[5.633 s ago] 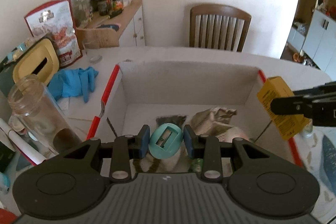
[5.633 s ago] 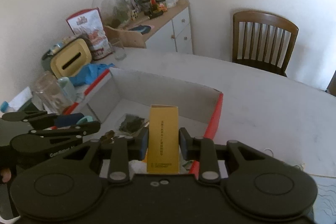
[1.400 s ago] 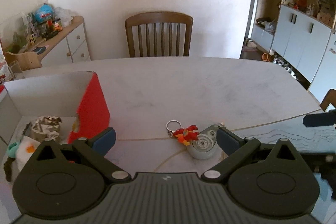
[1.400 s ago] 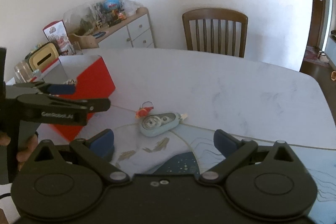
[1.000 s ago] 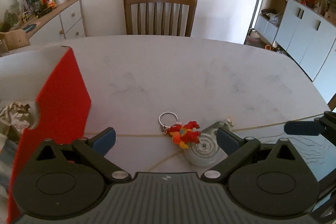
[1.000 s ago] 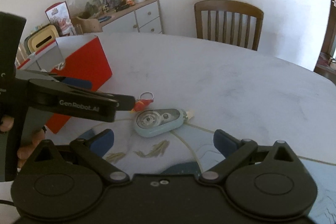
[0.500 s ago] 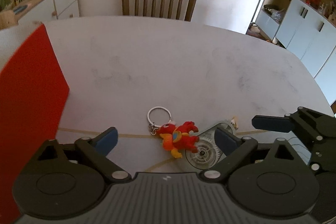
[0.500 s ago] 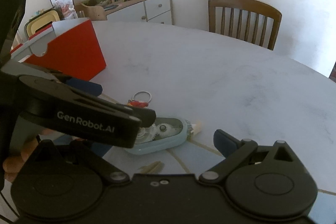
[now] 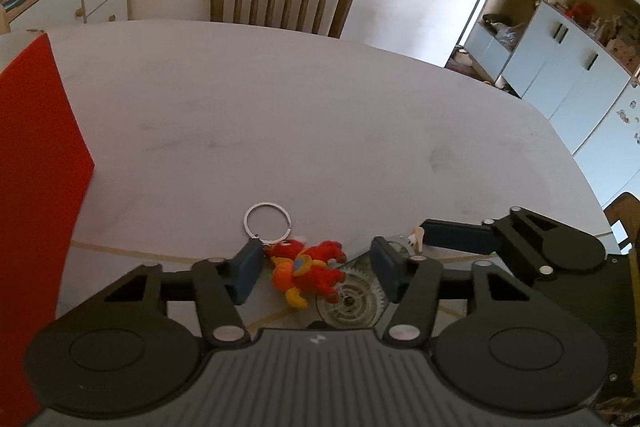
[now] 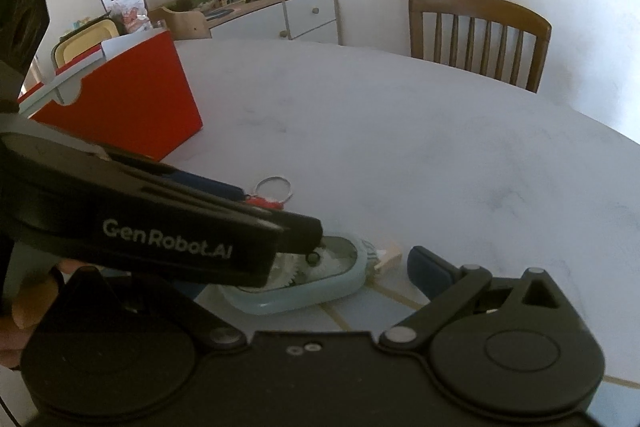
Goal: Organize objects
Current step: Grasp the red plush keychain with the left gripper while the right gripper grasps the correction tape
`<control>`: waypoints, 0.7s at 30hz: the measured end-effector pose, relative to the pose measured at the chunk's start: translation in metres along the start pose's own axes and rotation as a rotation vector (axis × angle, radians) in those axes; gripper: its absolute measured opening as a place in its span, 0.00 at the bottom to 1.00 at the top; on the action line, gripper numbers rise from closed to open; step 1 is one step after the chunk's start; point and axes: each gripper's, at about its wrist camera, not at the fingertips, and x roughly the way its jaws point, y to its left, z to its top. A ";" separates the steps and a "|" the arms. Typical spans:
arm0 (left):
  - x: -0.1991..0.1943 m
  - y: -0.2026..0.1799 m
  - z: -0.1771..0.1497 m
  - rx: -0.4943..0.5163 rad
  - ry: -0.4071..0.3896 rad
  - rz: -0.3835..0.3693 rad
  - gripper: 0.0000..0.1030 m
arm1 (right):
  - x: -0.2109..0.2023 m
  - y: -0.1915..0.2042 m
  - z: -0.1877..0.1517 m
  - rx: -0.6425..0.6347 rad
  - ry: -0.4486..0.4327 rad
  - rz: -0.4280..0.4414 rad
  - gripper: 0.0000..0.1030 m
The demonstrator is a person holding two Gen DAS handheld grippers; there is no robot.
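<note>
Red plush, a small red-and-orange toy keychain (image 9: 306, 273) with a silver split ring (image 9: 267, 219), lies on the pale marble-look worktop (image 9: 320, 131) between the blue pads of the left tool (image 9: 316, 269), whose jaws are closing around it but do not yet appear to press on it. Touching the toy's right side sits a pale-blue correction-tape dispenser with clear gear window (image 10: 304, 287), and the left tool's right pad (image 9: 385, 267) stands over that dispenser's gears; the likely fault from here is that this pad catches the dispenser's edge as it closes, either pinching both things together or shoving the dispenser aside. The right tool (image 10: 308, 267) stands with its jaws spread wide about the dispenser, only its right blue pad (image 10: 430, 273) in clear sight, the left tool's black arm crossing over its left side, so the two tools are crowded and could knock each other if both close or lift at once. A soft toy gripped off-centre may also slip or dangle by its ring on the way to the red-sided open cardboard box (image 10: 120, 95) standing well apart at the left.
</note>
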 end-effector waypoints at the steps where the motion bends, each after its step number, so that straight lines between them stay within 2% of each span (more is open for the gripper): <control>1: 0.000 0.000 0.000 -0.002 -0.003 -0.007 0.45 | 0.000 0.000 0.000 -0.004 -0.001 0.002 0.98; 6: -0.001 -0.001 0.000 -0.002 -0.011 -0.004 0.38 | 0.001 0.002 0.002 -0.011 -0.005 0.006 0.97; 16: -0.008 -0.003 0.004 -0.005 -0.010 0.005 0.37 | -0.005 0.004 0.002 0.011 -0.012 0.006 0.96; 17: -0.011 -0.002 0.003 -0.009 -0.012 0.003 0.33 | -0.007 0.004 0.002 0.012 -0.012 0.006 0.96; 21: -0.019 0.001 0.001 -0.007 -0.011 0.006 0.32 | -0.016 0.005 0.000 0.013 -0.013 0.008 0.96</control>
